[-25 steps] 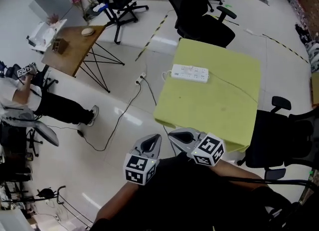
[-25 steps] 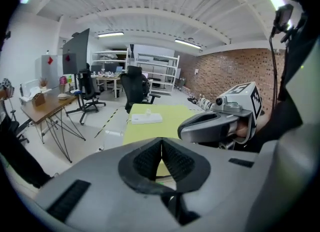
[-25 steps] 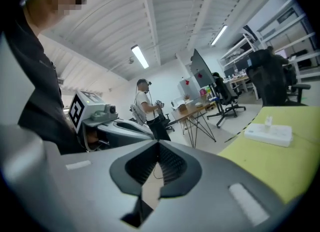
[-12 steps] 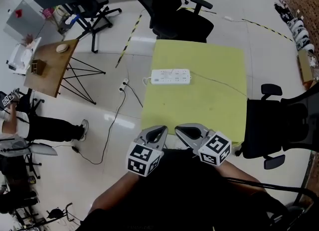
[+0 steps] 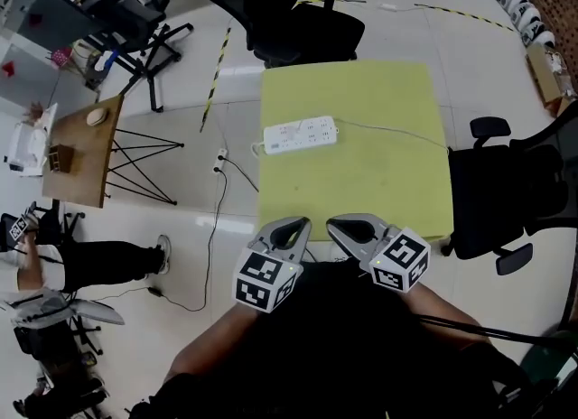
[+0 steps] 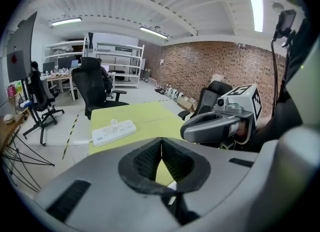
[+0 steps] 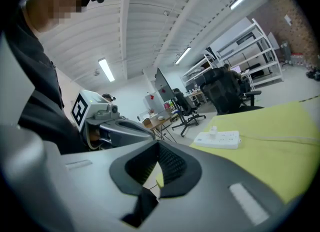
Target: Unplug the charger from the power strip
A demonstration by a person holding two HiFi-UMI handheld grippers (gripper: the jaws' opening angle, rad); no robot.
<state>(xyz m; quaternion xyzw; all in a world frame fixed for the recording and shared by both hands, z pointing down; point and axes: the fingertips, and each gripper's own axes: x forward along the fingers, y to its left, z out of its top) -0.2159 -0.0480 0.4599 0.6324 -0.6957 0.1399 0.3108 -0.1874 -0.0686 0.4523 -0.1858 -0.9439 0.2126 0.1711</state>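
Two grippers are in view. The left gripper (image 5: pixel 289 227) and the right gripper (image 5: pixel 347 226) each have their jaws pressed together on nothing. They are held side by side just past the near edge of the single yellow-green surface (image 5: pixel 370 187), tips aimed toward its far side. One white power strip (image 5: pixel 301 134) lies well apart from them, by the far left edge. One small white charger (image 6: pixel 114 122) stands plugged into it.

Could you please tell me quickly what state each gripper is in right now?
Left gripper: closed, holding nothing.
Right gripper: closed, holding nothing.
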